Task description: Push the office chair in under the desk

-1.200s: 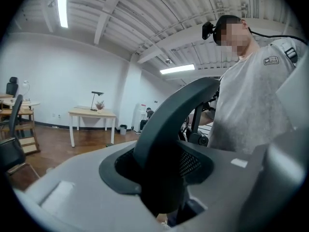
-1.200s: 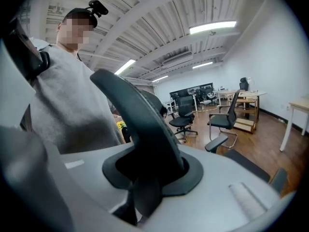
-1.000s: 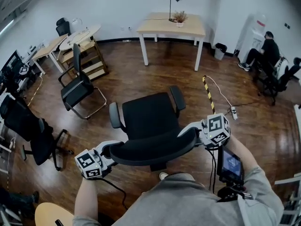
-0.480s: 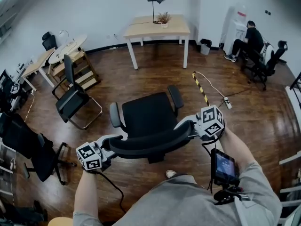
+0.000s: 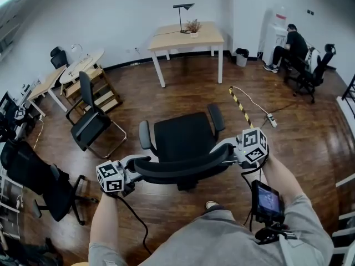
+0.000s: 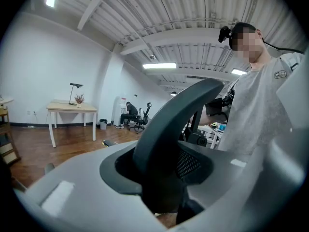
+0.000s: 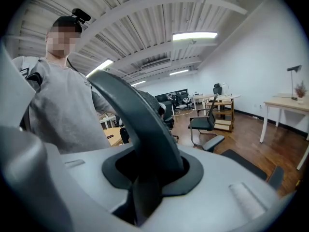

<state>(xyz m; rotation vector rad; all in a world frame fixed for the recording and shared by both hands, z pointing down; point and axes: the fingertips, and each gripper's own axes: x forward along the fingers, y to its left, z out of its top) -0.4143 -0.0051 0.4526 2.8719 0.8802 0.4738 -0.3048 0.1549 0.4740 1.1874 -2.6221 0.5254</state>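
Two-handed, clamps the office chair [image 5: 183, 138] backrest: left gripper [image 5: 135, 165] jaws clenched at 9 o'clock end, right gripper [image 5: 228, 150] jaws at 3 o'clock; desk [image 5: 186, 36] at 12 o'clock.

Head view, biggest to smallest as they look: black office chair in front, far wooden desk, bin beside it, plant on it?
1. office chair, though nearest the camera.
2. desk.
3. bin and plant: too alike to rank.

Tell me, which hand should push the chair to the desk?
Neither alone, probably: the left gripper and right gripper each clamp one end of the chair's backrest, with the desk straight ahead.
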